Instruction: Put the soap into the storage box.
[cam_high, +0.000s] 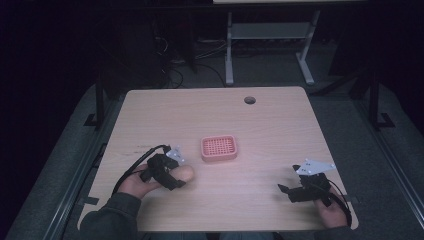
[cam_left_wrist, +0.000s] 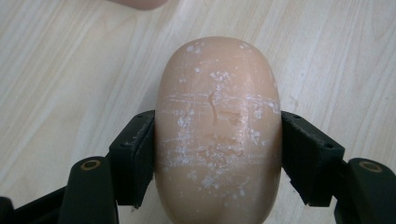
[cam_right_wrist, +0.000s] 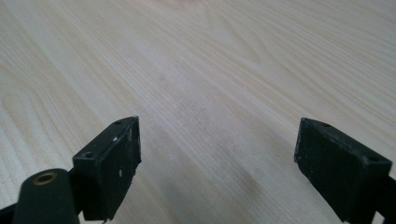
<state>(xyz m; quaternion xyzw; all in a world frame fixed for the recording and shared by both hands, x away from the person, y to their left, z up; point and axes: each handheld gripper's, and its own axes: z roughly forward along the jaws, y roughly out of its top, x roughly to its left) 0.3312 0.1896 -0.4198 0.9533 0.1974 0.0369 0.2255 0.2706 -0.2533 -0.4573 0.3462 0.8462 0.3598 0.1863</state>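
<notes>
Plainly, the left tongs (cam_left_wrist: 218, 154) were clamped on a peach-coloured bar of soap (cam_left_wrist: 218, 130), one black jaw pressed against each long side of it. In the left gripper view the soap stood out between the jaws with its rounded far end over the pale wood of the desk (cam_left_wrist: 60, 70); its top face was scratched and flecked with white marks. In the high view the soap (cam_high: 186, 173) sat at the tip of the left tongs (cam_high: 176, 181), just to the near left of the pink soap dish (cam_high: 218, 148) and apart from it. The dish lay near the middle of the desk (cam_high: 270, 130), its grid floor showing and nothing in it. The person's left hand (cam_high: 135, 184) gripped the tool from behind, with a cable looping back from it.

The right tongs (cam_right_wrist: 217, 163) were spread wide with nothing between them, only bare wood grain beneath. In the high view the right tongs (cam_high: 286, 190) hung well to the near right of the soap dish, held by the right hand (cam_high: 334, 210) near the desk's edge.
</notes>
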